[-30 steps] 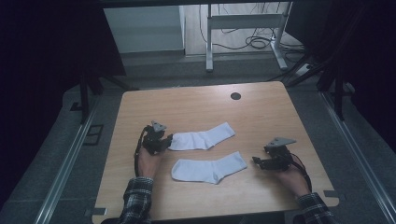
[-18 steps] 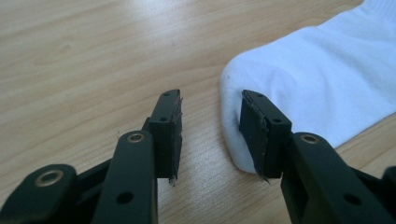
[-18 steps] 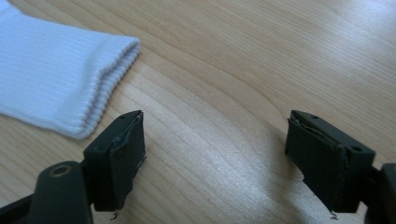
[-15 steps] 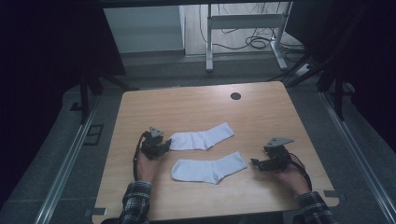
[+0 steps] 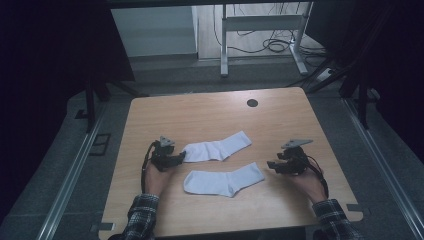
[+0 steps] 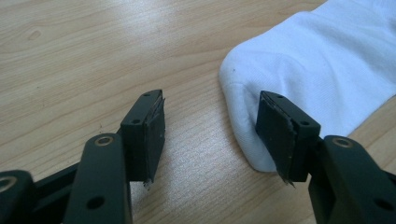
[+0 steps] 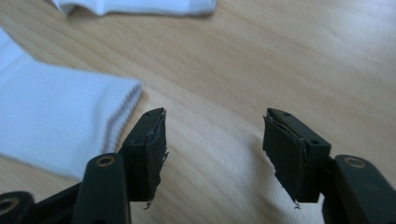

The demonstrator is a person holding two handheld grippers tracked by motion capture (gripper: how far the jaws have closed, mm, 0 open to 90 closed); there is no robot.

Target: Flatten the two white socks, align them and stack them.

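Two white socks lie flat on the wooden table. The far sock has its toe end at my left gripper. In the left gripper view the jaws stand open and have just been opening. The toe lies against the right-hand pad, and its rounded edge reaches a little into the gap over bare wood. The near sock points its cuff toward my right gripper. Those jaws are open and have just been closing, with bare wood between them and the cuff just left of the left-hand pad.
A dark round hole sits near the table's far edge. Beyond the table stand a white desk frame and cables on the floor. Metal rails run along both sides of the table. Plaid sleeves enter from the front edge.
My left gripper has sunk a little toward the table at the far sock's toe. The right gripper has kept its place by the near sock's cuff. Both socks lie as before.
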